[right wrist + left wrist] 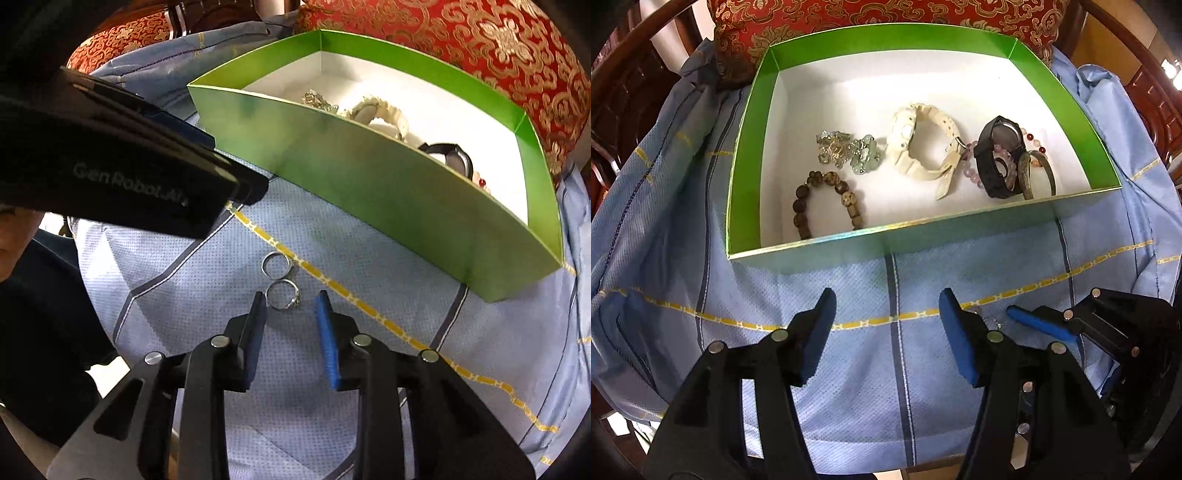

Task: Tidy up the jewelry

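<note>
A green box (753,110) with a white floor holds a wooden bead bracelet (827,199), a crystal piece (846,149), a cream watch (923,147), a black watch (999,158) on pink beads and a dark bangle (1036,173). The box (369,184) also shows in the right wrist view. Two silver rings lie on the blue cloth before it: the near ring (282,294) and the far ring (276,265). My right gripper (290,299) is open, its tips either side of the near ring. My left gripper (888,299) is open and empty over the cloth.
The blue checked cloth (849,369) covers a wooden chair seat with a red and gold cushion (886,11) behind the box. In the right wrist view the left gripper's black body (129,166) sits at upper left. The right gripper (1038,323) shows at lower right of the left wrist view.
</note>
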`<state>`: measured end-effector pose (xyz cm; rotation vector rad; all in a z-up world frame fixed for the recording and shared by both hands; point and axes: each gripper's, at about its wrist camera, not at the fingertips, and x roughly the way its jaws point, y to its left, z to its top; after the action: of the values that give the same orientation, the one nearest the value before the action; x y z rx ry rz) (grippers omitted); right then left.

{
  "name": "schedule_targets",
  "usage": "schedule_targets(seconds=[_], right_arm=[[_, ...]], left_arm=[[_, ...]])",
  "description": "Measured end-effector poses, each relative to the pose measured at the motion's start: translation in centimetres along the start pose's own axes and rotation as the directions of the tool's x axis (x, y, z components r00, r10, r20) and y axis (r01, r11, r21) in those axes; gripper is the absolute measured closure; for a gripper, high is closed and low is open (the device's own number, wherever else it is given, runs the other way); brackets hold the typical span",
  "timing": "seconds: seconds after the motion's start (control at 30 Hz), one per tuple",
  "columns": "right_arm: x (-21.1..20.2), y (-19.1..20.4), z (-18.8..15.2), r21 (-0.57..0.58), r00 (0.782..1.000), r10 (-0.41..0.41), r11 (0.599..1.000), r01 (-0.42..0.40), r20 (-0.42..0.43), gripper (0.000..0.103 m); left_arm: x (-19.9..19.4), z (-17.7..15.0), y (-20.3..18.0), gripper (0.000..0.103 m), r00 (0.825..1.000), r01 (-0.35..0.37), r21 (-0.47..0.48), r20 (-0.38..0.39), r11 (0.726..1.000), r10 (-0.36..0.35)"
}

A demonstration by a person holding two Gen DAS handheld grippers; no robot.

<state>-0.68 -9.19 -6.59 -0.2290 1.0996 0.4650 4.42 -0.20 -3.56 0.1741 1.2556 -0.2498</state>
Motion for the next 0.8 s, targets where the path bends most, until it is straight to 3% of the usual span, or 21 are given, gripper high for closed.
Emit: schedule_targets(seconds=[0.03,0.1,0.17,0.27,0.57,0.63,0.7,0.77,0.8], right_arm=[[0.0,0.1,0.0,-0.006,1.0,-0.004,1.0,0.004,0.003,0.075],[-0.1,0.2,0.0,-0.012,1.0,0.009,1.0,-0.009,0.002,0.09],[-0.1,0.3,0.0,-0.02,1.0,0.014,1.0,-0.014,-0.003,0.095],[-0.2,-0.3,0.1,-0.013,1.0,-0.013,1.0,0.013,-0.012,0.096],[-0.7,-5.7,0.2,0.16,0.997,-0.064,0.985,0.069,-0.033,0.095],[-1.0,-5.7,0.1,0.153,0.999,-0.024,0.988,0.027,-0.026,0.088],[-1.4,-5.0,0.1,0.127,1.0,-0.001,0.992,0.003,-0.009,0.064],[-1.6,-4.1,0.2,0.097,1.0,-0.011,0.995,0.011,0.001,0.053],[-1.5,-3.8,0.3,0.087,1.0,-0.01,0.996,0.01,-0.001,0.053]], left_arm=[[0.0,0.0,-0.1,0.044,1.0,-0.001,0.002,-0.001,1.0,0.001],[0.2,-0.1,-0.1,0.043,1.0,-0.003,0.005,-0.003,1.0,0.003],[0.3,-0.1,-0.2,0.043,1.0,-0.006,0.008,-0.007,1.0,0.006],[0.5,-0.2,-0.5,0.043,1.0,-0.008,0.01,-0.01,1.0,0.008],[0.7,-0.9,-2.5,0.047,0.999,0.029,0.082,-0.016,0.996,-0.028],[1.1,-1.1,-3.1,0.049,0.999,0.029,0.092,-0.024,0.995,-0.027],[1.6,-1.1,-3.4,0.049,0.999,0.024,0.09,-0.025,0.996,-0.022],[1.9,-1.1,-3.8,0.049,0.999,0.037,0.087,-0.028,0.996,-0.034],[2.1,-1.1,-4.0,0.049,0.999,0.045,0.086,-0.03,0.995,-0.043]])
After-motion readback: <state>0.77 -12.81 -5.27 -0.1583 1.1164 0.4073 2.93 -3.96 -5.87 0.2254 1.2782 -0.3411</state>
